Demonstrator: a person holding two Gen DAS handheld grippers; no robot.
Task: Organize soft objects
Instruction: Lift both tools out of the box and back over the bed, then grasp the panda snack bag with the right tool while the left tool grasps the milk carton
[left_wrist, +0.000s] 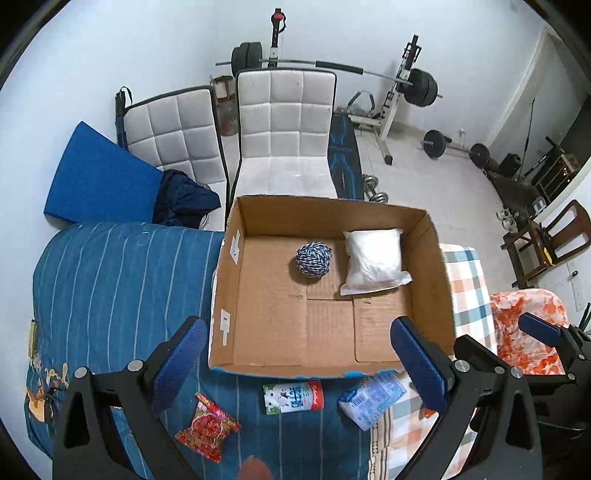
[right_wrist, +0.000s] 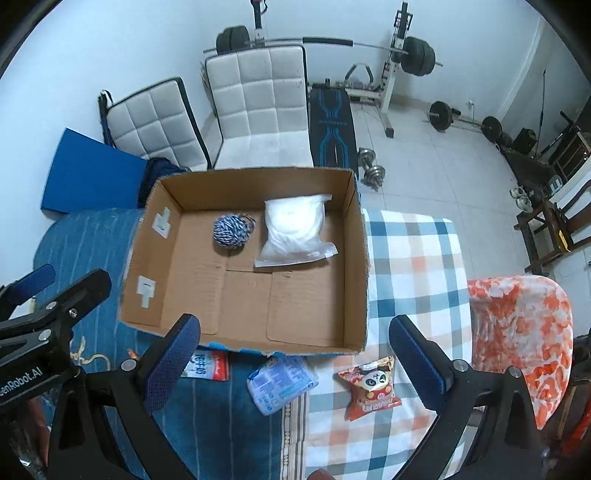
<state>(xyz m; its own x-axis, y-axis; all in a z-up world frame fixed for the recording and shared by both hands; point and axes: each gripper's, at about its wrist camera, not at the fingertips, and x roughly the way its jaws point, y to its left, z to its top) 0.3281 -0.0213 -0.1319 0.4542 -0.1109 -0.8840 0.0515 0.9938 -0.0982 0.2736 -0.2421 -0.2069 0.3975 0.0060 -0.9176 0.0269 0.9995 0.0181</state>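
An open cardboard box (left_wrist: 229, 280) (right_wrist: 354, 258) sits on the bed. Inside lie a blue-and-white yarn ball (left_wrist: 314, 259) (right_wrist: 232, 230) and a white soft pack (left_wrist: 373, 260) (right_wrist: 293, 230). In front of the box lie a white-green-red packet (left_wrist: 293, 397) (right_wrist: 207, 365), a blue-white tissue pack (left_wrist: 371, 398) (right_wrist: 280, 382), a red snack bag (left_wrist: 207, 430) and a panda snack bag (right_wrist: 371, 386). My left gripper (left_wrist: 299, 362) is open and empty above the box's near edge. My right gripper (right_wrist: 295, 358) is open and empty above the packs.
A blue striped cover (left_wrist: 110, 288) and a checked cloth (right_wrist: 410, 258) lie under the box. An orange-white cloth (right_wrist: 521, 332) is at the right. White padded chairs (left_wrist: 286, 125), a blue mat (left_wrist: 96, 177) and barbell weights (left_wrist: 421, 86) stand behind.
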